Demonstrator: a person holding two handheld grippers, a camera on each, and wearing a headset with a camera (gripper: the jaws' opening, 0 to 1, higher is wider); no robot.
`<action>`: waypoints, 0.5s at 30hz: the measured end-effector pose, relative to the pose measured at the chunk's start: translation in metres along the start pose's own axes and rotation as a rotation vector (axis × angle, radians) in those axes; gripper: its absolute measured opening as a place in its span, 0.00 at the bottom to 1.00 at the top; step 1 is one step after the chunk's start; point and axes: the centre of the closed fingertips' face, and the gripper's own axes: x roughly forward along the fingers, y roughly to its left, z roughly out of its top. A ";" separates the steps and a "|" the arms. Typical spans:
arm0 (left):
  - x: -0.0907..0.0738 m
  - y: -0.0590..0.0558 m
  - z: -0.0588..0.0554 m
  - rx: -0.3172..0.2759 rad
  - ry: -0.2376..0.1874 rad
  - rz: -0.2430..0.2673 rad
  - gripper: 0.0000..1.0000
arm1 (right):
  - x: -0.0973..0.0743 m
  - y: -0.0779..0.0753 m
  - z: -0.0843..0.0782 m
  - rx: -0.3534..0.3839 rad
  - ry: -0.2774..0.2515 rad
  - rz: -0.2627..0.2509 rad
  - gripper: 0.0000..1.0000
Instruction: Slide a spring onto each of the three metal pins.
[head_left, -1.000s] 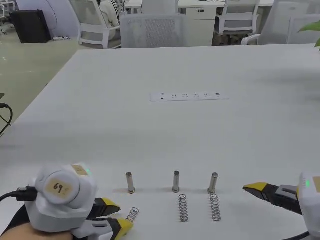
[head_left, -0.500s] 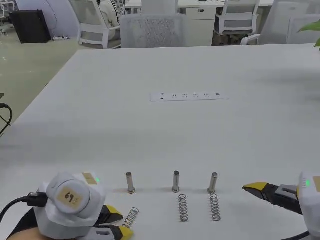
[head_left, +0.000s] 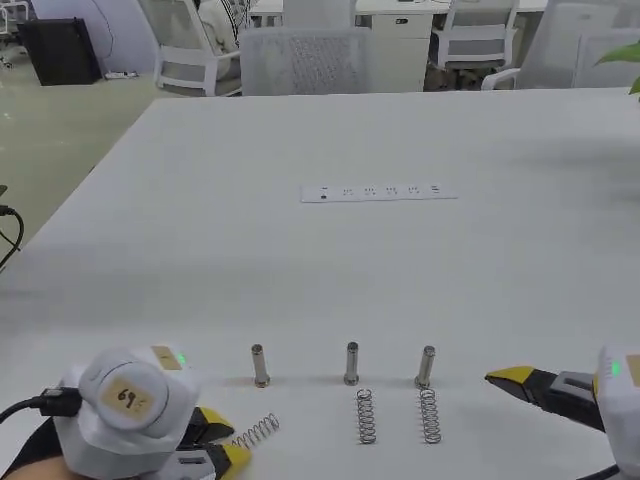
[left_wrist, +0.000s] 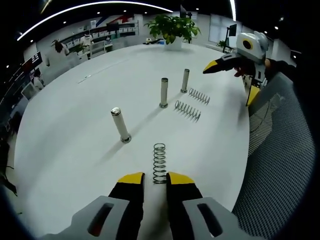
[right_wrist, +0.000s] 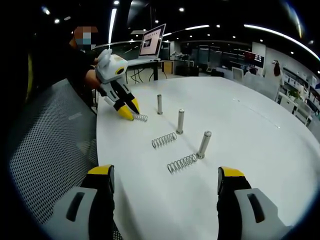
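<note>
Leftmost spring (left_wrist: 159, 162) lies flat on the counter (left_wrist: 75, 150) beside the leftmost pin (left_wrist: 120, 125), its long axis in line with the left gripper (left_wrist: 156, 179), its near end between the narrowly parted fingers; the right gripper (right_wrist: 166, 174), fingers wide, hovers well apart.

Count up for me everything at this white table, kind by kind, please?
Metal pins: 3
Springs: 3
Power strip: 1
Hand-held grippers: 2
Total: 9
</note>
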 end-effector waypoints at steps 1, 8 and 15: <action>0.000 -0.001 0.000 0.005 0.000 -0.002 0.09 | 0.000 0.000 0.000 0.000 0.000 0.000 0.84; 0.001 -0.005 0.002 0.029 -0.004 -0.012 0.05 | 0.000 0.000 0.001 -0.001 0.000 0.000 0.84; 0.000 -0.005 0.001 0.044 -0.006 -0.010 0.03 | -0.001 -0.001 0.001 -0.002 -0.002 -0.004 0.84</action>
